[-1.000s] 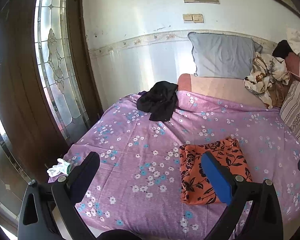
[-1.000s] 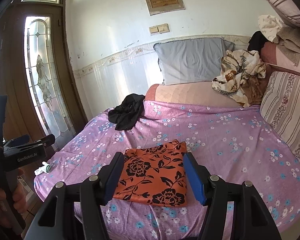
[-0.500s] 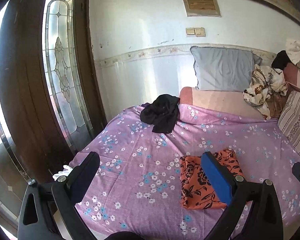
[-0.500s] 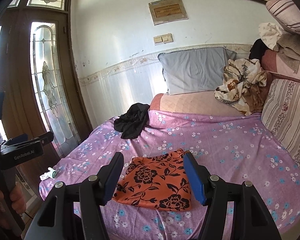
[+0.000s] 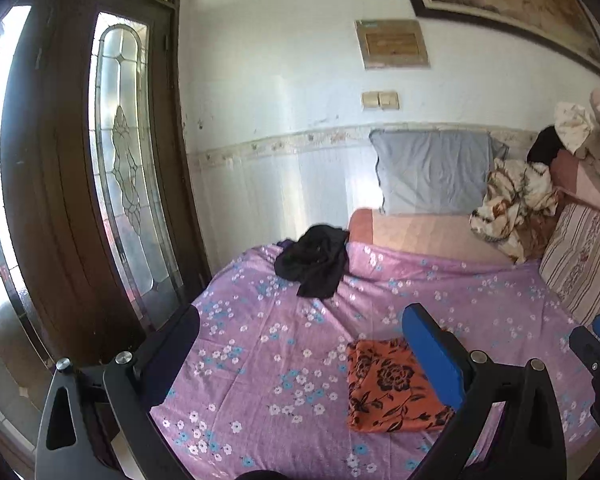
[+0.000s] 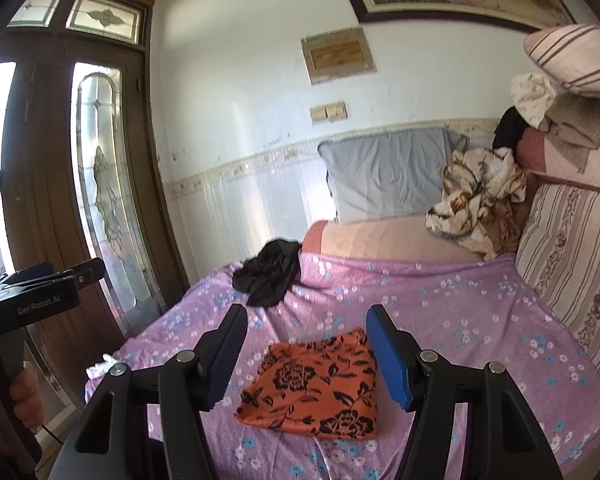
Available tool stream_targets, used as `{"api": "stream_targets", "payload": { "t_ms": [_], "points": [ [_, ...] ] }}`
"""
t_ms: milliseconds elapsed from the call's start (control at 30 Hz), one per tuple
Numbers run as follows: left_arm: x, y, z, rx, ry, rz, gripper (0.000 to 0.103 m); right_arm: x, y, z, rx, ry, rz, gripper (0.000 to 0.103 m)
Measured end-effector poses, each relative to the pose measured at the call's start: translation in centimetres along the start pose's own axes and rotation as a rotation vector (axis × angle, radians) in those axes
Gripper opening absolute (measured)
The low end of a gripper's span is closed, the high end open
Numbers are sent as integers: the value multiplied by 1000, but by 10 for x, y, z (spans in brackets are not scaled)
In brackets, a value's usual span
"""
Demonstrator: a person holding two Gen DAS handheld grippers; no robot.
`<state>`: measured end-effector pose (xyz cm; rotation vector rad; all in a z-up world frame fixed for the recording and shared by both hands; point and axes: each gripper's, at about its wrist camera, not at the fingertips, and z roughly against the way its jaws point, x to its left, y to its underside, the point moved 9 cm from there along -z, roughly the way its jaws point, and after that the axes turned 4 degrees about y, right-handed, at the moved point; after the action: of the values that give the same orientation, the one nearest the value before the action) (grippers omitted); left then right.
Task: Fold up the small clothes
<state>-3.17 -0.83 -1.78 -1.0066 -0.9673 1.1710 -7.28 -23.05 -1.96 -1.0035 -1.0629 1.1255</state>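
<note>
An orange cloth with black flowers (image 6: 316,392) lies folded flat near the front edge of the purple flowered bedsheet (image 6: 440,320); it also shows in the left wrist view (image 5: 388,388). A crumpled black garment (image 6: 270,276) lies at the far left of the sheet, also seen in the left wrist view (image 5: 314,260). My left gripper (image 5: 300,344) is open and empty, held above and short of the bed. My right gripper (image 6: 306,344) is open and empty, above the bed's front edge, short of the orange cloth.
A grey pillow (image 6: 384,176) leans on the wall behind the bed. A heap of patterned clothes (image 6: 476,196) and striped cushions (image 6: 568,256) fill the right side. A wooden door with leaded glass (image 5: 112,184) stands left. A white rag (image 6: 100,366) lies on the floor.
Both grippers have drawn back and up from the bed, so the orange cloth and the sheet look smaller and lower. Both stay open and empty. The clothes have not moved.
</note>
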Motion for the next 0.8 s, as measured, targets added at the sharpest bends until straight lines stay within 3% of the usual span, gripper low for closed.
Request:
{"api": "stream_targets", "payload": {
  "t_ms": [233, 800],
  "points": [
    [-1, -26, 28, -64, 6, 12, 103, -1, -26, 25, -86, -4, -15, 69],
    [-8, -38, 33, -68, 49, 14, 103, 9, -28, 17, -55, -31, -16, 69]
  ]
}}
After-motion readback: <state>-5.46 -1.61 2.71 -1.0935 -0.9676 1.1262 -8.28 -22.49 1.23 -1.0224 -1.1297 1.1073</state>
